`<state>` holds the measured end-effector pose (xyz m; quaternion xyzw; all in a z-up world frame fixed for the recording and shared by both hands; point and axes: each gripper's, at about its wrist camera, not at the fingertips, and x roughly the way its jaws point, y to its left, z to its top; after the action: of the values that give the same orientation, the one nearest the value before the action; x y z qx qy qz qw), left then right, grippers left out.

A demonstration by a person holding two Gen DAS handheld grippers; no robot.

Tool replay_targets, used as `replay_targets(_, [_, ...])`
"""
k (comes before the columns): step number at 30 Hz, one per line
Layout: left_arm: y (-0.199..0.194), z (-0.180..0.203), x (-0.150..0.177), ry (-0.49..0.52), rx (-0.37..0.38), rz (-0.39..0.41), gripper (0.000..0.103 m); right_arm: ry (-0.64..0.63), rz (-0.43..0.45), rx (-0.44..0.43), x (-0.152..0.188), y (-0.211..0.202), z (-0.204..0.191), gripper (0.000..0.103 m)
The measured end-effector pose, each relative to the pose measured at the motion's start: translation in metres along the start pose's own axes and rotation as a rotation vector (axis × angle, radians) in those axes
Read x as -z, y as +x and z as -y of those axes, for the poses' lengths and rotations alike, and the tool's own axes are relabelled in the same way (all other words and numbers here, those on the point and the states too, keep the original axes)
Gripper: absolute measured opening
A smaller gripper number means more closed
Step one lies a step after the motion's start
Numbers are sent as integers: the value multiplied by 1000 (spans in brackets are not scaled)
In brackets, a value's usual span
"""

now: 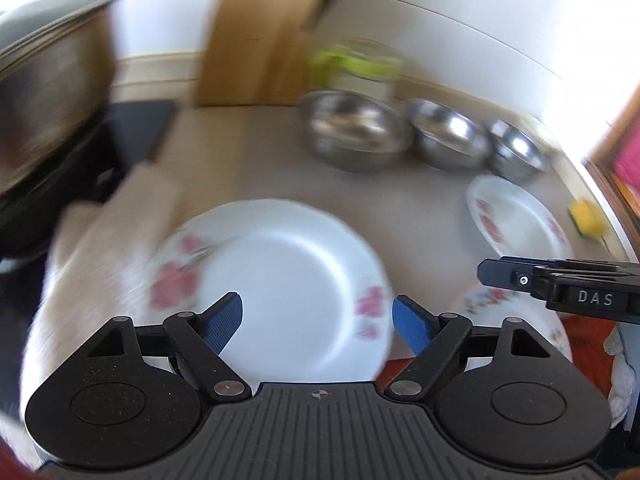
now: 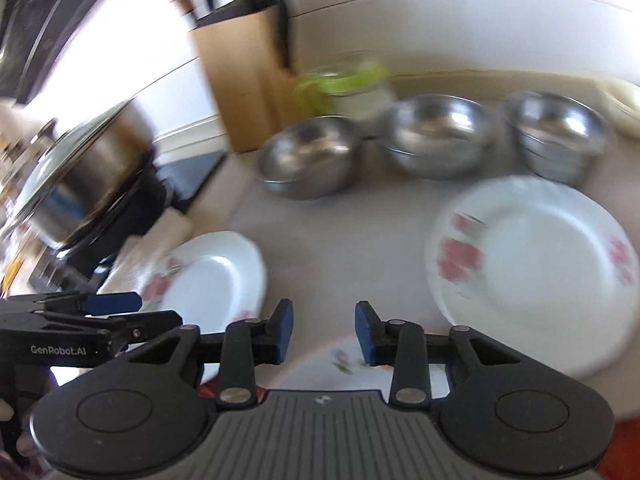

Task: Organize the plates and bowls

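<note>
Bowls (image 2: 436,136) of steel stand empty behind bare plates (image 2: 536,264); both tongs (image 1: 318,320) (image 2: 323,330) gape, holding nothing.

A wooden knife block (image 2: 244,92) stands at the upper middle of the right wrist view, against the white wall. Just right of it sits a clear jar with a green lid (image 2: 348,84). A lidded steel pot (image 2: 80,176) fills the left side. In the left wrist view, a yellow sponge (image 1: 586,222) lies at the right edge of the beige surface (image 1: 248,152).
</note>
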<state>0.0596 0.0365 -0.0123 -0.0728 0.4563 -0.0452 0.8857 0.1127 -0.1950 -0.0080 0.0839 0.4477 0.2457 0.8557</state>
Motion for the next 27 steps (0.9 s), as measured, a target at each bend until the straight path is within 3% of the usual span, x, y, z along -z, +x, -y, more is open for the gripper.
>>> replay_targets(8, [-14,-39,24,-192,-106,-17,88,-124,-81,-95,-19,43,-27,43])
replay_targets(20, [10,-46,16,-226,-119,-36,88,-153,-153,-75,-36,88,-32,44])
replay_targets(27, [23,-39,11,-193,-189,-61,88,-190,-170,-89,-33,100,-37,44])
